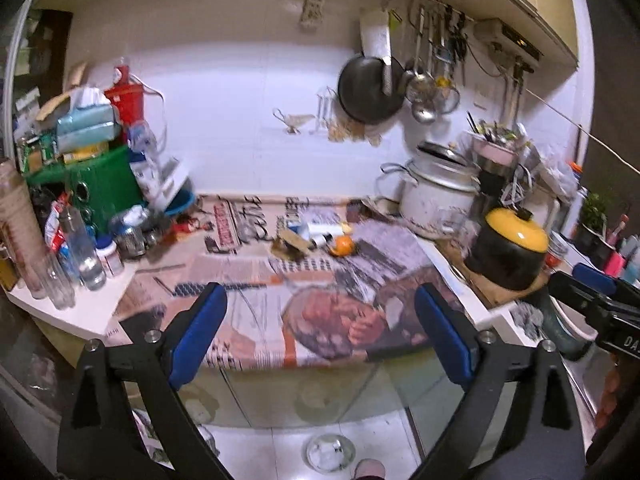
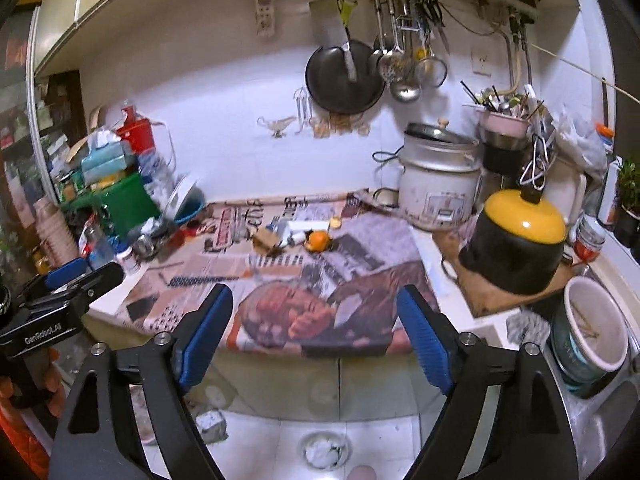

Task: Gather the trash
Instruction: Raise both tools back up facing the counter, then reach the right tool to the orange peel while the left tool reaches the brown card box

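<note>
Both my hand-held grippers, left [image 1: 320,332] and right [image 2: 316,332], are open and empty; reaching the trash [image 2: 294,236] near the desk's [image 2: 430,264] back edge, I may knock the pot [image 2: 516,240].

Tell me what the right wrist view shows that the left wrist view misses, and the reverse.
Only the right wrist view shows the white bucket at the sink, far right. Only the left wrist view shows the clear bottles on the counter's left edge. Both show the newspaper, the small trash pile with the orange peel, the yellow-lidded pot, and both grippers open: left gripper, right gripper.

Dim, motion-blurred, fisheye-warped edges
</note>
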A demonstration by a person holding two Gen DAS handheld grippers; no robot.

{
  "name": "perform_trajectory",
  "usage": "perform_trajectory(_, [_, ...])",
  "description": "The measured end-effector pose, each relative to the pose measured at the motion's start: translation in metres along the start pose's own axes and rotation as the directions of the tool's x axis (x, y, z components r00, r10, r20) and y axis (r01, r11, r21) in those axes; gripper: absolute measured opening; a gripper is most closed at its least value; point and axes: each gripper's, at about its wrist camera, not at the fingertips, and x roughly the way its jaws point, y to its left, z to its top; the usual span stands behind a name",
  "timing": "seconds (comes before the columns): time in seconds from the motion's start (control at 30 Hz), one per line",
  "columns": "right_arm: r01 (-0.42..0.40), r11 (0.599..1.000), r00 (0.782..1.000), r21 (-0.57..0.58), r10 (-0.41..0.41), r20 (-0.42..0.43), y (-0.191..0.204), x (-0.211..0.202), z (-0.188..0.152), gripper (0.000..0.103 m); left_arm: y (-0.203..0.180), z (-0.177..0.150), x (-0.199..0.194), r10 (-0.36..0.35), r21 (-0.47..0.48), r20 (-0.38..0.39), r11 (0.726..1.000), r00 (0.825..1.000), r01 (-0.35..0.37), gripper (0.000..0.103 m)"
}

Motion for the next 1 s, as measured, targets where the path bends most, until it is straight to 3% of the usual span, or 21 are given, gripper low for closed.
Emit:
perform_trajectory(0.37, [-0.065, 0.998, 0.998, 0.016, 0.065, 0.011, -0.049, 0.069, 0.052, 0.086, -0.020, 0.049, 0.092, 0.078, -0.014, -0.009, 0.997, 0.997, -0.078, 0.095])
perform_trajectory(0.53, [-0.081, 0.996, 0.997, -0.039, 0.080, -0.018, -0.075, 0.113, 0.083, 0.086, -0.031, 0.070, 0.150, 0.123, -0.051, -0.052, 0.991, 0.991, -0.126, 0.095])
perform_trajectory(0.7, [-0.090, 0.990, 0.995, -0.107, 0.085, -0.053, -0.090, 0.164, 0.098, 0.086, -0.040, 0.074, 0.204, 0.190, -0.043, -0.112, 0.980, 0.975, -0.196, 0.095])
perform_trajectory(0.9, [-0.150, 0.988, 0.978, -0.045, 0.141, -0.156, -0.093, 0.221, 0.099, 0.086, -0.029, 0.069, 0.268, 0.219, 0.000, -0.224, 0.974, 0.950, -0.224, 0.095])
perform_trajectory(1.0, [-0.134, 0.990, 0.971, -0.036, 0.124, -0.203, -0.087, 0.249, 0.097, 0.086, -0.011, 0.065, 0.310, 0.204, 0.011, -0.284, 0.978, 0.937, -0.209, 0.095])
